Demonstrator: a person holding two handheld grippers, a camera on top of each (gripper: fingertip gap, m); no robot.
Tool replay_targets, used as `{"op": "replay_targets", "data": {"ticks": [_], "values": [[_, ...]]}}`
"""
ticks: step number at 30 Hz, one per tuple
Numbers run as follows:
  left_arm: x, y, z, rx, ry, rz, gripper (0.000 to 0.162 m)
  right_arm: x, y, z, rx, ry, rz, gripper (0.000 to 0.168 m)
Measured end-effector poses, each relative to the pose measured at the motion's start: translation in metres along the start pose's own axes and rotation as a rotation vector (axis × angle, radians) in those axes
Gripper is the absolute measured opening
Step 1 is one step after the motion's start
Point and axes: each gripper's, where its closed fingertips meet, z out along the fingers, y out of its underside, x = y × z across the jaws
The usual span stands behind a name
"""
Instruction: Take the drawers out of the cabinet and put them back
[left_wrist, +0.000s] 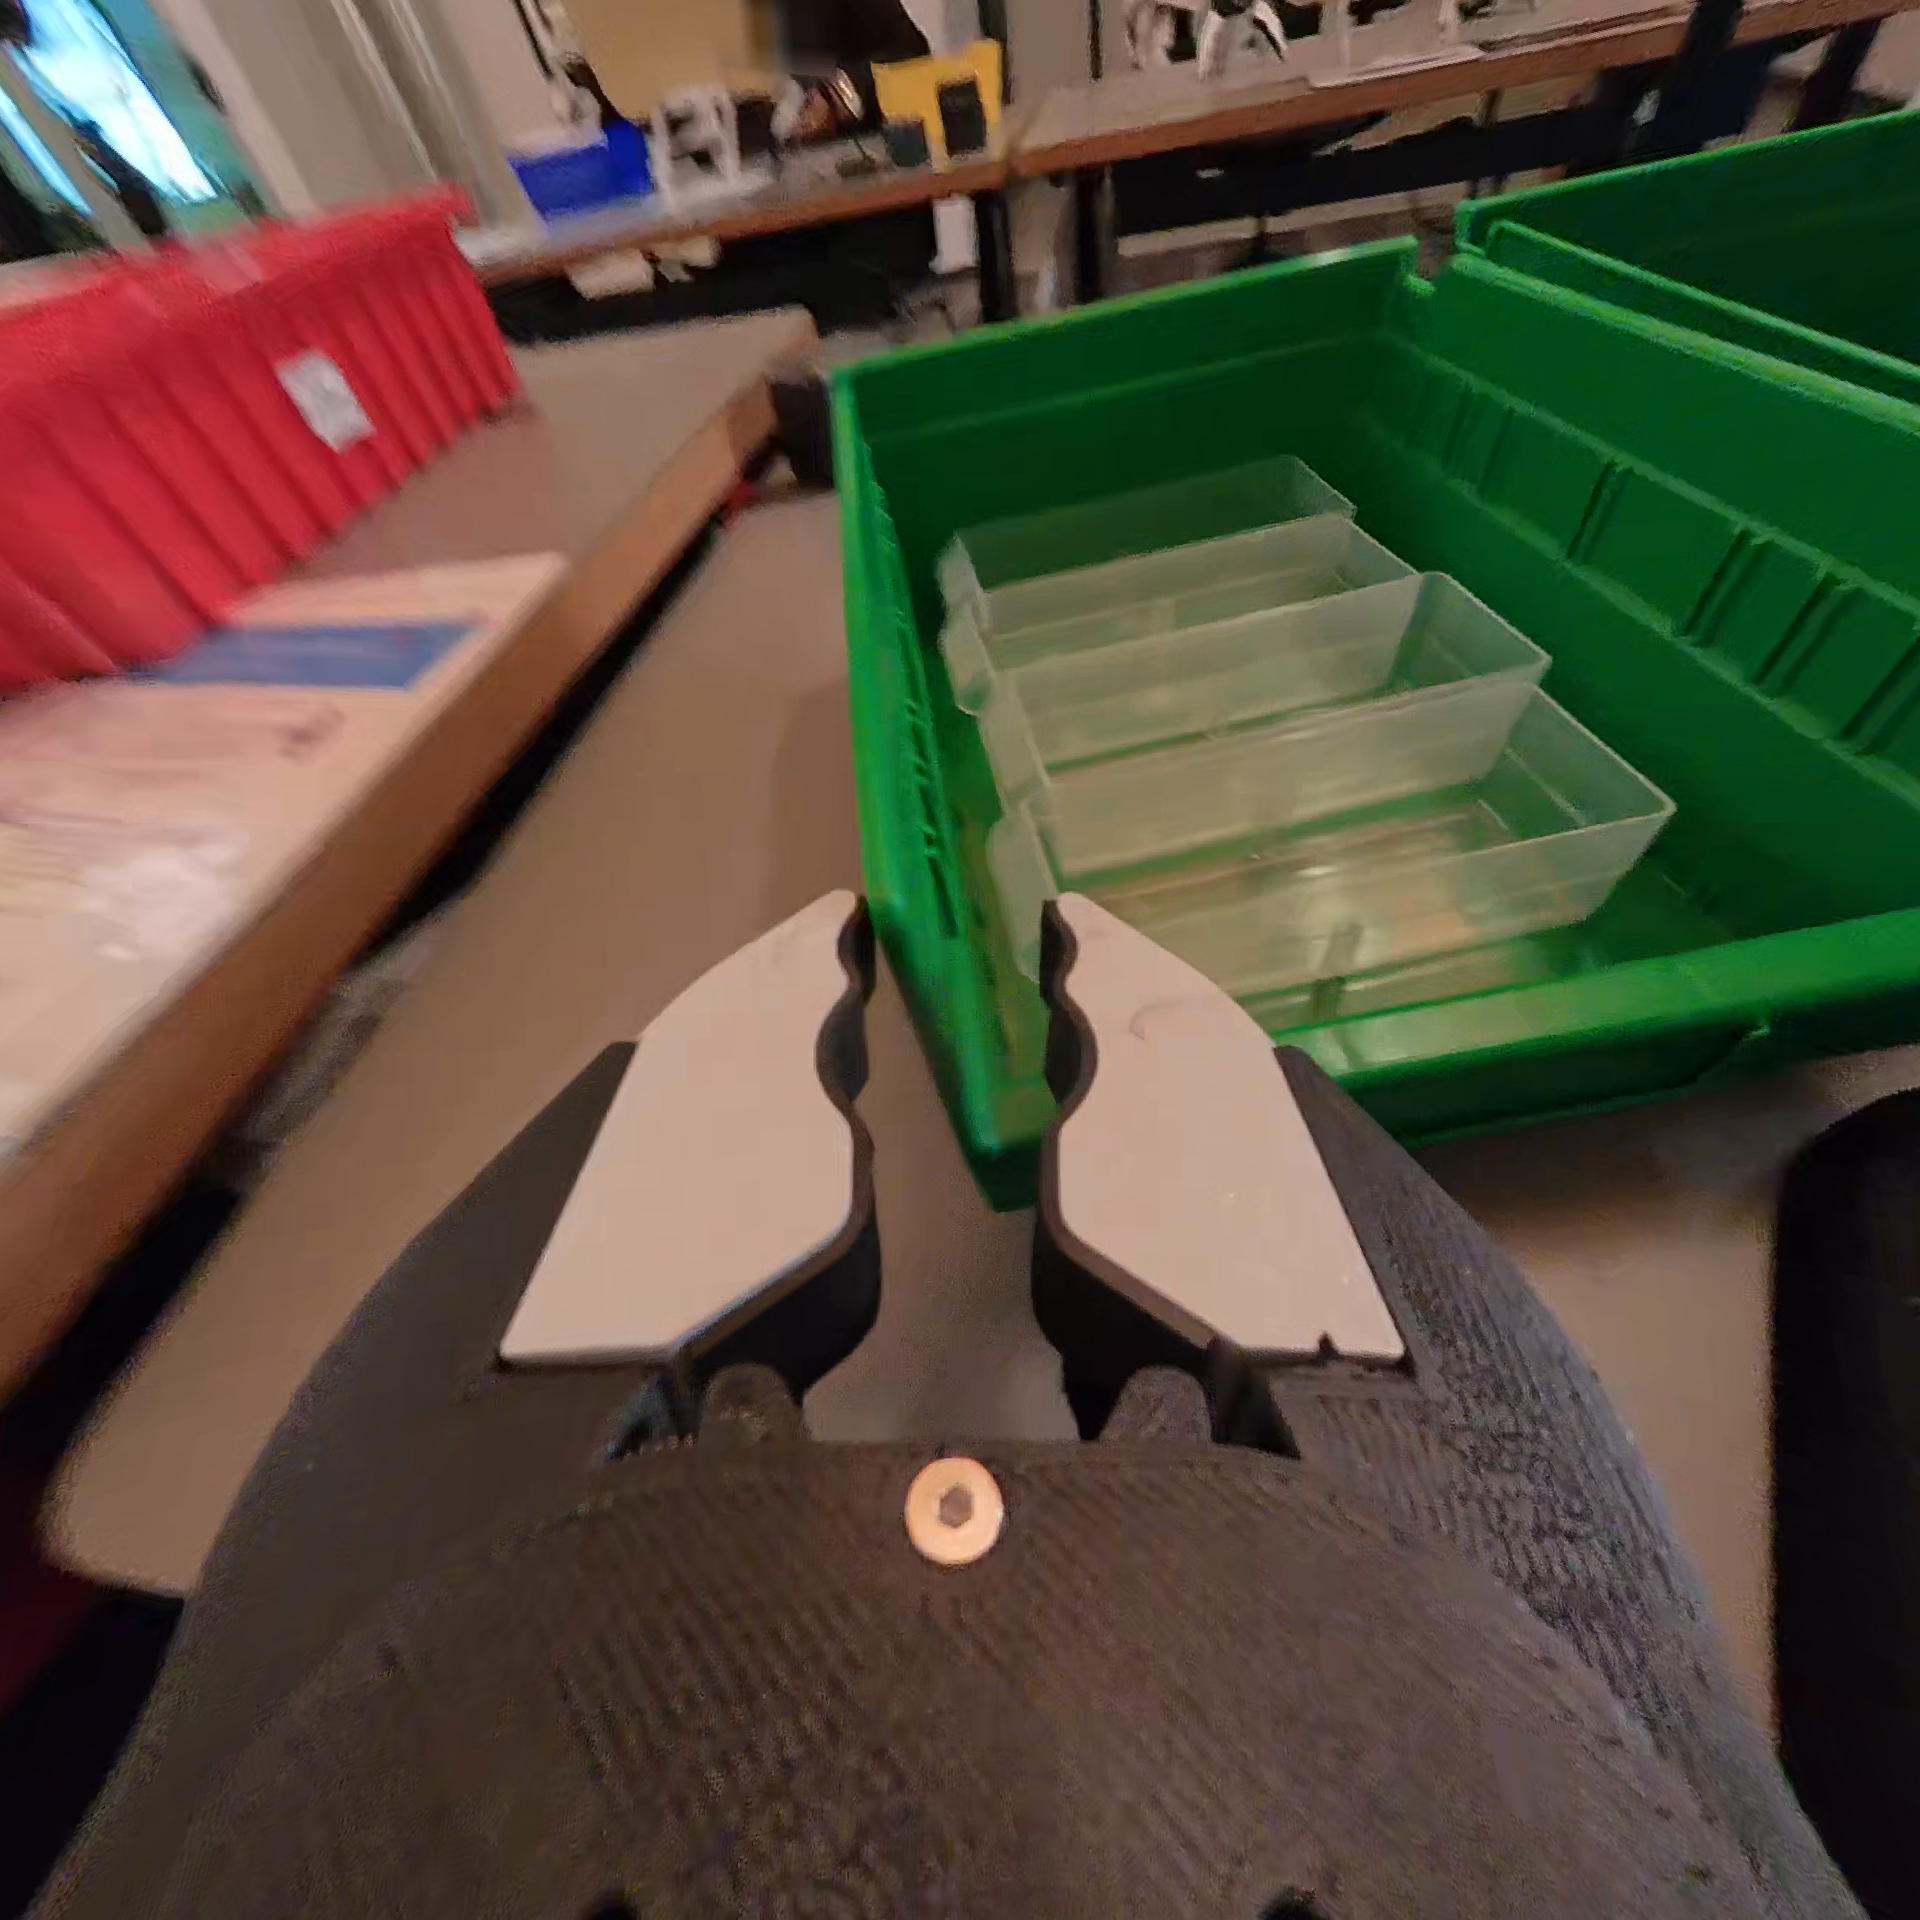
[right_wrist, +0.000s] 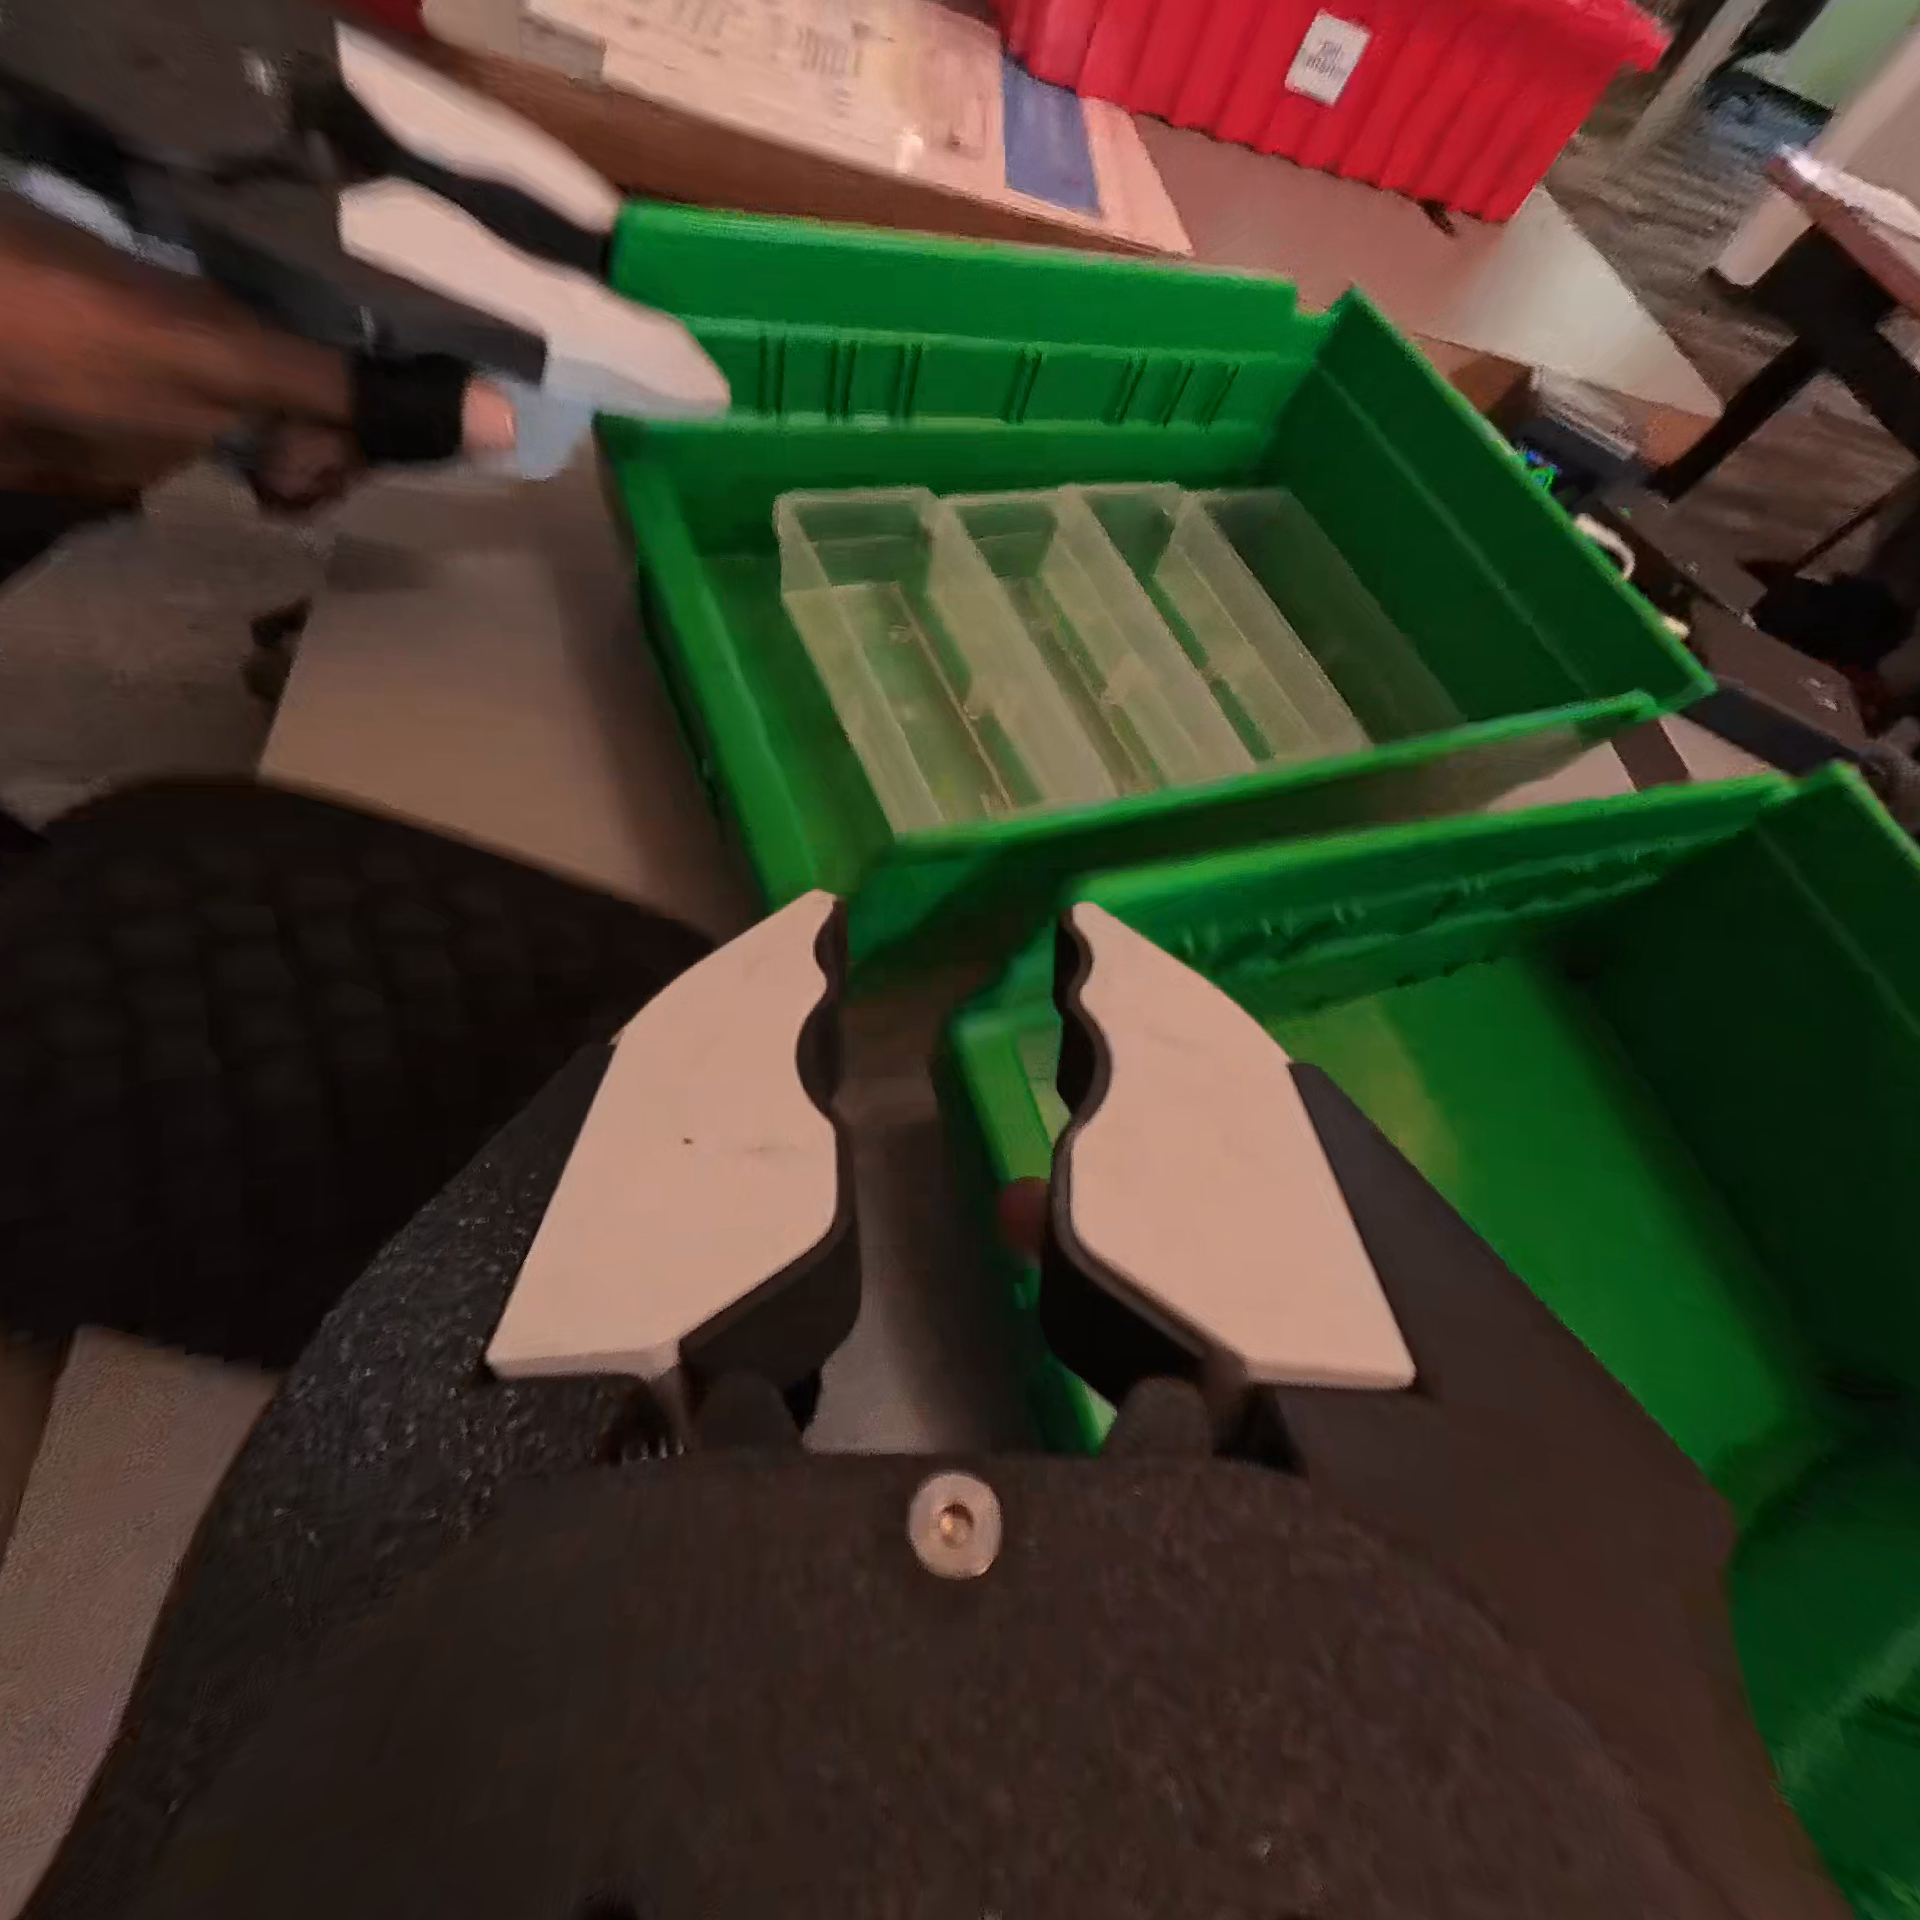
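Observation:
Several clear plastic drawers (left_wrist: 1268, 727) lie side by side inside a green bin (left_wrist: 1621, 977) on the grey table. They also show in the right wrist view (right_wrist: 1049, 644), in the same bin (right_wrist: 935, 270). My left gripper (left_wrist: 951, 914) is open and empty, just outside the bin's near left corner. It also shows in the right wrist view (right_wrist: 670, 307), held by a hand at the bin's far left corner. My right gripper (right_wrist: 945, 914) is open and empty, over the gap between this bin and a second green bin (right_wrist: 1403, 904). No cabinet shows in either view.
The second green bin (left_wrist: 1714, 208) stands close beside the first. A red ribbed crate (left_wrist: 208, 436) and sheets of paper (left_wrist: 208, 748) lie on a wooden table to the left. A black rounded object (right_wrist: 260, 1039) sits on the grey table near my right gripper.

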Motion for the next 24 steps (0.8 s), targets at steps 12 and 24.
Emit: {"op": "replay_targets", "data": {"ticks": [12, 24], "values": [[0.097, 0.022, 0.004, -0.351, 0.337, 0.855, 0.07, 0.035, 0.124, -0.022, -0.648, 0.001, -0.593, 0.033], [0.127, 0.033, 0.032, -0.277, 0.426, 1.117, 0.032, -0.053, 0.101, -0.179, -0.389, -0.376, -0.385, 0.029]]}}
